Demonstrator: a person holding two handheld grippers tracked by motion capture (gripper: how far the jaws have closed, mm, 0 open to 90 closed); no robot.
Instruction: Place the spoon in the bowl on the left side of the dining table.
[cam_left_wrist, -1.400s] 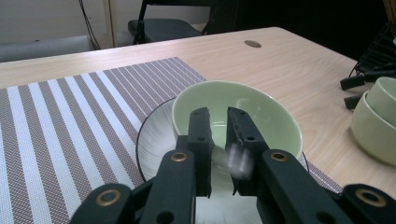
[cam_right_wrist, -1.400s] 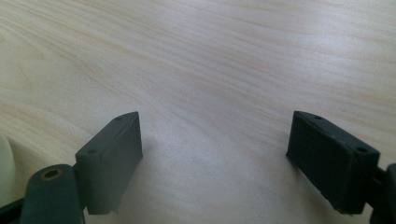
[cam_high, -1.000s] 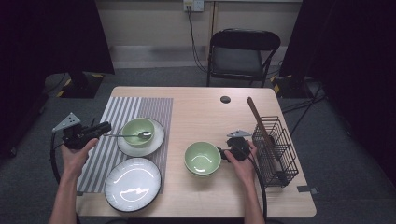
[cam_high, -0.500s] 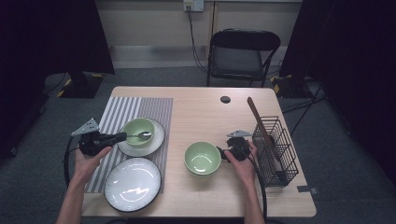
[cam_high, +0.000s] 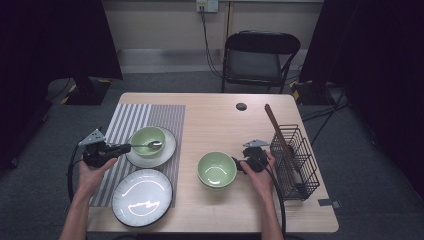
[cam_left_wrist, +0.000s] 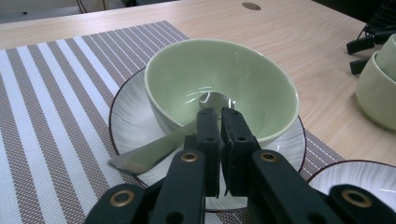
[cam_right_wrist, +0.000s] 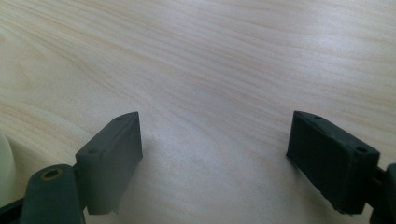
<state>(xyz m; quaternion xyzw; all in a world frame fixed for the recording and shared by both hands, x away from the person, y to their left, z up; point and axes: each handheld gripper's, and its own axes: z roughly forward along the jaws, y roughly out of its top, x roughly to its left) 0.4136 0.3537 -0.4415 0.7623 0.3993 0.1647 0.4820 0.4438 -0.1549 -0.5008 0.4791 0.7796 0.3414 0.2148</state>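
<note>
The spoon (cam_left_wrist: 154, 148) is our thing here: its head lies inside the green bowl (cam_left_wrist: 224, 79) on the small plate (cam_high: 168, 150) at the striped mat's (cam_high: 145, 117) right edge, handle slanting out over the rim. We judge it light, stiff and slippery, best taken at mid-handle, where our left gripper (cam_left_wrist: 218, 120) seems clamped on it, jaws nearly together. The bowl looks fragile and could tip if the spoon levers on its rim. The large plate (cam_high: 142, 196) sits near the counter's (cam_high: 220, 112) front edge. Our right gripper (cam_right_wrist: 215, 149) rests wide open and empty just beside the second bowl (cam_high: 217, 169); the wire rack (cam_high: 295, 155) stands at the right edge.
</note>
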